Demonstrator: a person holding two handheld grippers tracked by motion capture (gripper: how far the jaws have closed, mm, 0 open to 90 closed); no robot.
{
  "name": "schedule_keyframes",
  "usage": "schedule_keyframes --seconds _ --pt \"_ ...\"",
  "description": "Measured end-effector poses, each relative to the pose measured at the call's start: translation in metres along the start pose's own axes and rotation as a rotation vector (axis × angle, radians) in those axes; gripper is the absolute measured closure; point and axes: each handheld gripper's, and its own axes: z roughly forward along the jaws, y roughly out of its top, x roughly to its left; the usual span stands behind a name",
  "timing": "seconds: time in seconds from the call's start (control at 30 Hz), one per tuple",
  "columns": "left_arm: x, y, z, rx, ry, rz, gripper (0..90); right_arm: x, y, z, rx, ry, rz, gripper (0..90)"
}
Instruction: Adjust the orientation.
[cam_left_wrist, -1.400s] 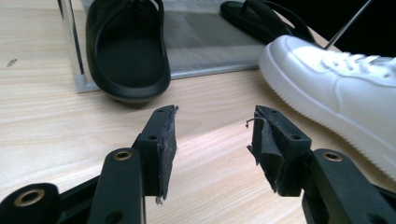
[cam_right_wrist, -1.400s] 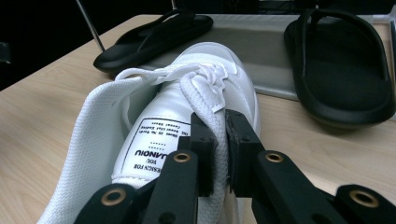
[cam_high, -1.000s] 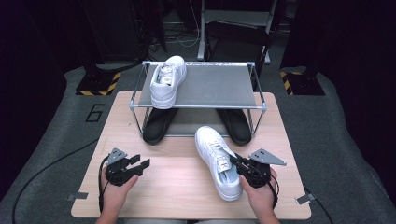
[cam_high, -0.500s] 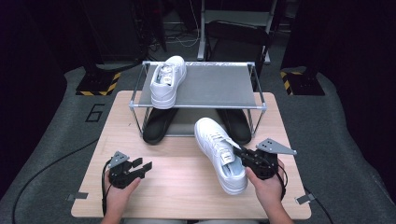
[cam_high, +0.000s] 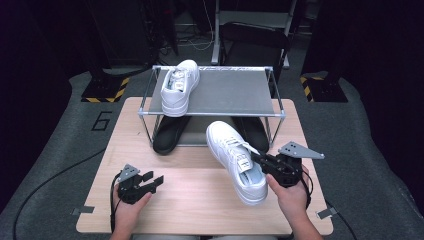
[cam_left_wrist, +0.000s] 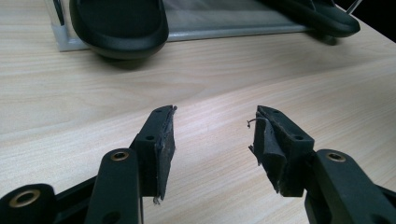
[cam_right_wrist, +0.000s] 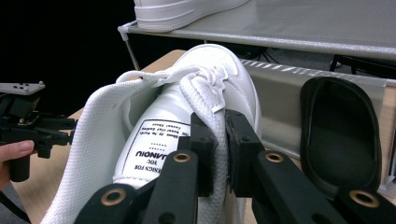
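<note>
A white sneaker (cam_high: 235, 159) hangs tilted above the wooden table, toe toward the shoe rack (cam_high: 220, 92). My right gripper (cam_high: 261, 161) is shut on the side of its collar; in the right gripper view the jaws pinch the padded edge of the sneaker (cam_right_wrist: 187, 116) at the right gripper (cam_right_wrist: 220, 154). A second white sneaker (cam_high: 178, 87) rests on the rack's top shelf at the left. My left gripper (cam_high: 156, 181) lies low on the table at the front left, open and holding nothing; the left gripper (cam_left_wrist: 212, 135) shows bare wood between its pads.
Two black slippers sit under the rack, one at the left (cam_high: 170, 134) and one at the right (cam_high: 252, 131). The wooden table (cam_high: 195, 210) has bare room at the front middle. Dark floor with a yellow-black striped block (cam_high: 102, 95) lies beyond.
My right gripper has lifted the white sneaker off the table and carried it slightly toward the rack. The left gripper has stayed in place, open.
</note>
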Motion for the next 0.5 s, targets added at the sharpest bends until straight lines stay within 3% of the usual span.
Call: schedule_keyframes --seconds 0.5 --pt "-0.002 0.0 0.004 -0.003 0.002 0.001 47.8 -0.004 0.019 -0.013 -0.01 0.035 0.007 82.6"
